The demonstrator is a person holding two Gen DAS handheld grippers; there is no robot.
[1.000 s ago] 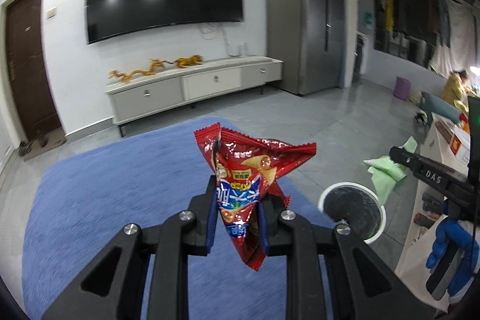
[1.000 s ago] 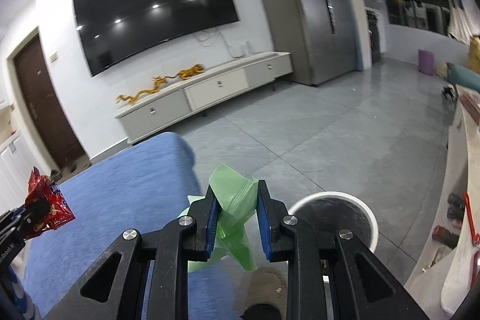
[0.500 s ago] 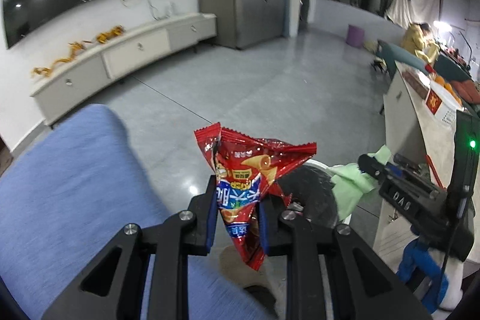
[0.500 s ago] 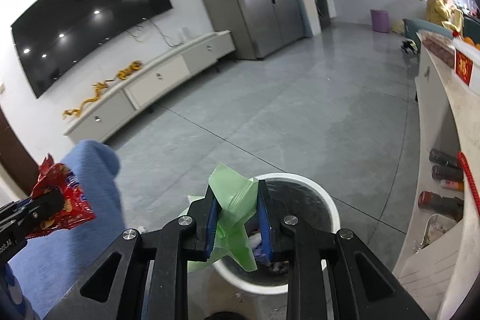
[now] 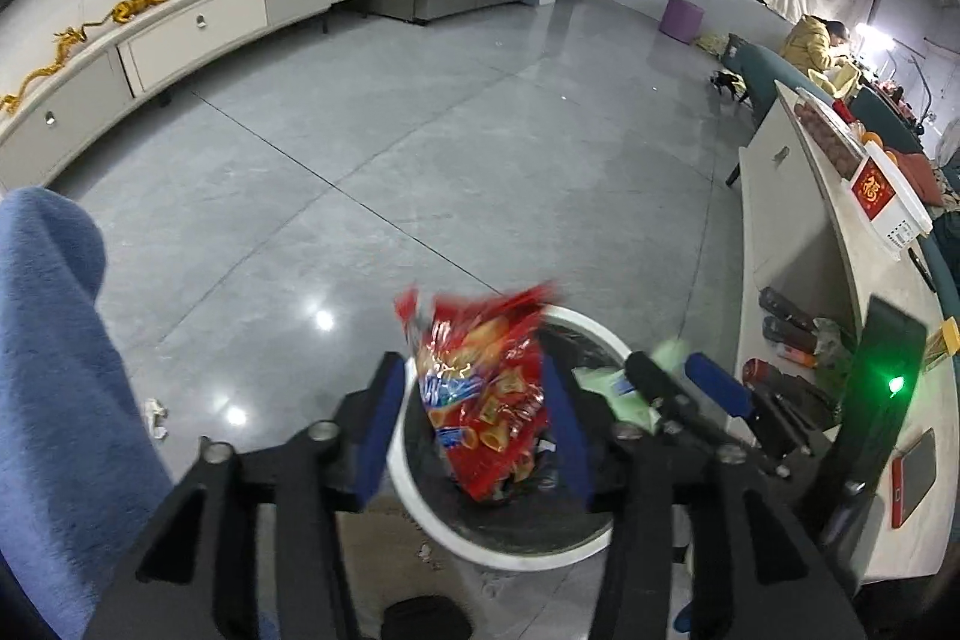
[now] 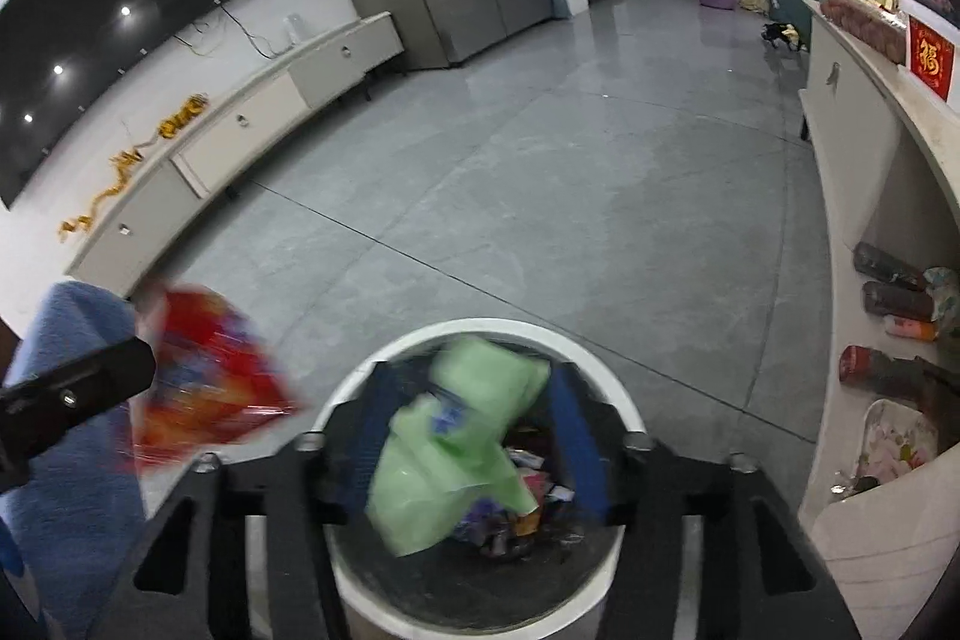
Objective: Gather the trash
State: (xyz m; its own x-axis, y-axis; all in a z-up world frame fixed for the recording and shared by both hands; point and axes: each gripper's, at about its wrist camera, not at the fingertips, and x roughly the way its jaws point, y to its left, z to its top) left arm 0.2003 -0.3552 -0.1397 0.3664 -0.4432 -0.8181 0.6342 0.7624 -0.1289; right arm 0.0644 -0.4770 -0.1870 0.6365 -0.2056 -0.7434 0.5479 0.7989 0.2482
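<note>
My left gripper [image 5: 477, 430] is open above the white round bin [image 5: 420, 514]. The red snack bag [image 5: 483, 400] hangs blurred between its spread fingers, loose, over the bin mouth. My right gripper [image 6: 474, 436] is open over the same bin [image 6: 624, 412], which holds several wrappers. The green plastic bag [image 6: 456, 448] is blurred between its spread fingers, loose, above the bin's contents. The red bag [image 6: 204, 382] and the left gripper's finger [image 6: 78, 394] show at the left of the right wrist view. The right gripper [image 5: 702, 388] shows in the left wrist view.
A blue carpeted surface [image 5: 54, 370] lies to the left. A small crumpled scrap [image 5: 156, 415] lies on the grey tile floor. A white counter [image 5: 840, 280] with bottles beneath [image 6: 888, 280] stands at the right. A long TV cabinet [image 5: 198, 22] lines the far wall.
Both grippers have moved over the bin and opened. The red bag and the green bag have been let go and are dropping toward the bin.
</note>
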